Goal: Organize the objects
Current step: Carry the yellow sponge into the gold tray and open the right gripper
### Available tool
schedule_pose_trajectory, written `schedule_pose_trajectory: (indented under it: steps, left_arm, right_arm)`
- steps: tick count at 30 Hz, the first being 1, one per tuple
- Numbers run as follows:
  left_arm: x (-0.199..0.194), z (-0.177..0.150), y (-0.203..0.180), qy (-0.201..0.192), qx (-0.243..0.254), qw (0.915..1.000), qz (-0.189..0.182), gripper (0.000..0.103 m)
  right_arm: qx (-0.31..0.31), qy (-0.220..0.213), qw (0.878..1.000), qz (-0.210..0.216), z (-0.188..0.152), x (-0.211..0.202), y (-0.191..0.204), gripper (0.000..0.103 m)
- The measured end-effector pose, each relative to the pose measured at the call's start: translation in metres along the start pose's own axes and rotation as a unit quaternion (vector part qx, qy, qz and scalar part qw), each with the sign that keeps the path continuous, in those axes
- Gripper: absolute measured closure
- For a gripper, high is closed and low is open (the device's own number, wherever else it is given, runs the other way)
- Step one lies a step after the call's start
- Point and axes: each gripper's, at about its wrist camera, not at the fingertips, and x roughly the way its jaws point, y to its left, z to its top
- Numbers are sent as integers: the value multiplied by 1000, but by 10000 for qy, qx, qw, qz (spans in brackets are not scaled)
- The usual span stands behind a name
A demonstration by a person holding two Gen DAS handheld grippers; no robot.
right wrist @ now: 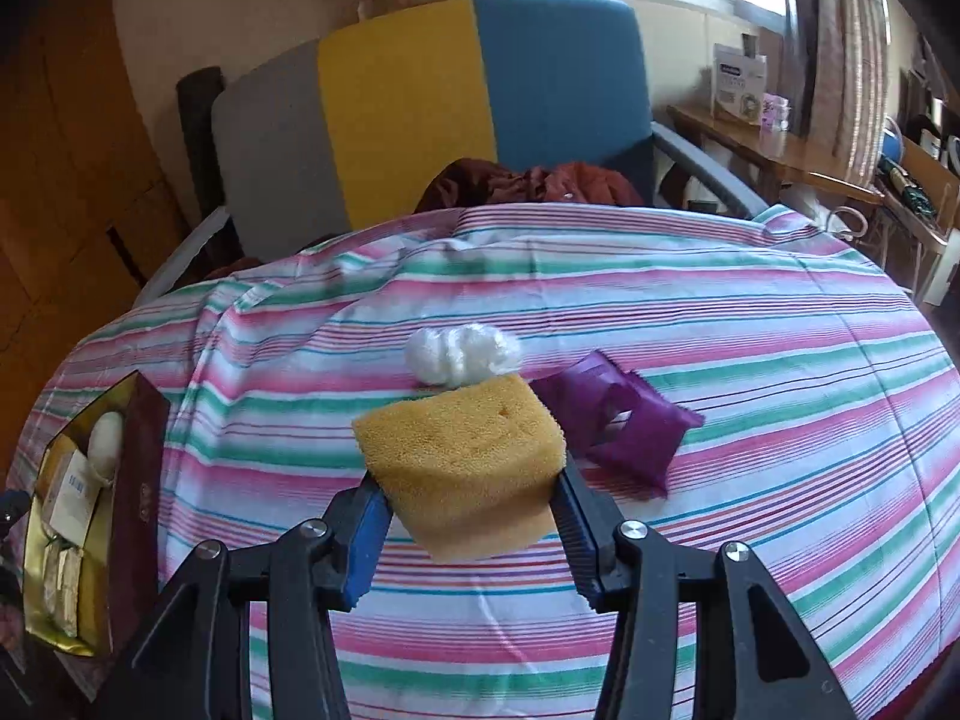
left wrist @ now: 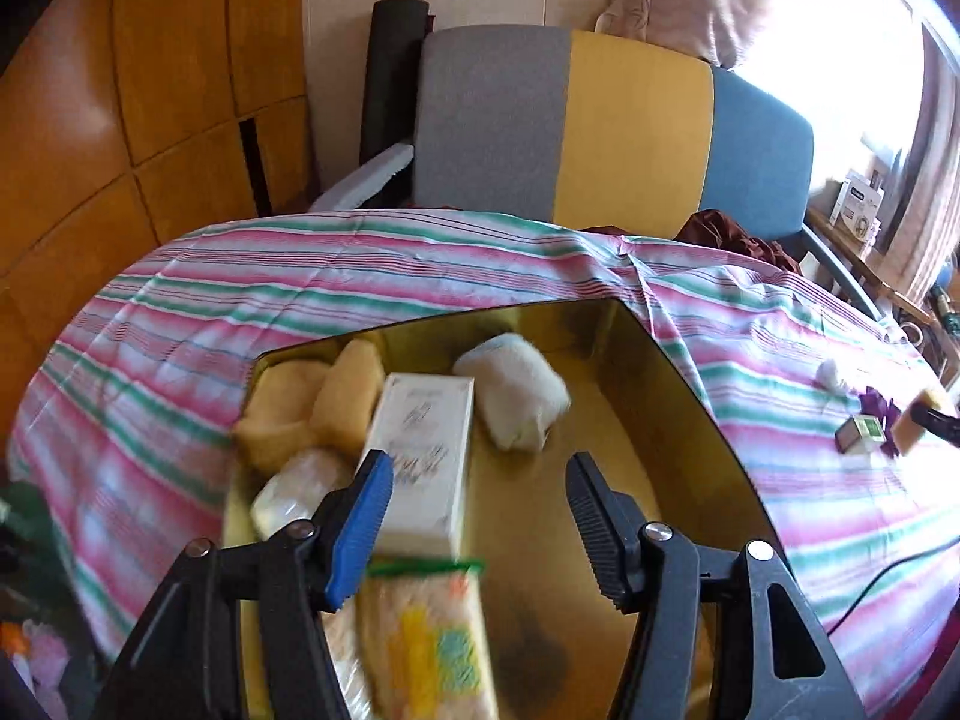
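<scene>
Right wrist view: your right tool (right wrist: pixel 471 510) is clenched on the yellow sponge (right wrist: pixel 465 462), held above the striped bench (right wrist: pixel 750 420).

Your left tool (left wrist: pixel 480 516) hangs released over the gold box (left wrist: pixel 690 420), off to your left. The grip sits low on the sponge; soft foam could squirm free mid-carry, or snag the box wall.

I can read no words or numbers anywhere here. The white carton (left wrist: pixel 420 456) lying in my gold box (left wrist: pixel 672 396) carries printing on its face, but it is too blurred to make out. The white package (right wrist: pixel 739 83) on the far wooden shelf (right wrist: pixel 774 153) shows a dark blue label strip, also too small to read.
</scene>
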Motion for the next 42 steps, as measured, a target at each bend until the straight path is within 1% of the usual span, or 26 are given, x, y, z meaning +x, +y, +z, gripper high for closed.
schedule_pose_trajectory:
  steps: [2,4,7,11,15,19,23,25,28,31,35,38,39,40,42]
  left_arm:
    - [-9,-6,4,-55,-3,10000,59,41]
    - [-16,-13,10,-56,-66,9999,76,39]
    - [-21,-22,19,-8,-192,9998,40,38]
    - [-26,-28,28,19,-302,9995,38,38]
    - [-33,-32,33,-109,-246,9996,113,38]
    - [-38,-37,43,-12,-420,9991,-10,38]
    - [-42,-43,57,30,-583,9983,-36,38]
    - [-42,-46,64,60,-660,9978,-27,38]
    - [-40,-51,75,144,-793,9967,11,38]
    - [-39,-55,83,199,-863,9961,25,38]
    - [-37,-58,90,243,-965,9950,16,38]
    - [-36,-59,93,261,-996,9947,9,38]
    - [-36,-60,93,264,-1006,9946,15,38]
    - [-35,-60,94,279,-1022,9944,14,38]
    - [-33,-60,93,296,-1031,9942,7,38]
  right_arm:
    - [-256,53,9994,230,-3,-4,23,52]
    - [-531,152,9969,562,-8,-7,51,52]
    - [-1004,292,9899,962,-18,-11,100,52]
    - [-1407,418,9776,1508,-31,-17,158,52]
    - [-1635,452,9693,1778,-35,-20,195,52]
    - [-1881,554,9629,1856,-38,-15,225,52]
    - [-2156,612,9580,1787,-35,-8,254,51]
    - [-2260,653,9573,1682,-32,1,266,51]
    - [-2377,691,9585,1413,-26,20,283,50]
    - [-2498,735,9578,1219,-19,42,296,47]
    - [-2606,1015,9545,1038,-13,74,307,46]
    - [-2549,1053,9558,1021,-9,80,307,42]
    - [-2469,1010,9581,1046,-7,79,304,38]
    - [-2383,962,9600,1108,-5,77,301,32]
    - [-2230,917,9634,1171,0,75,296,22]
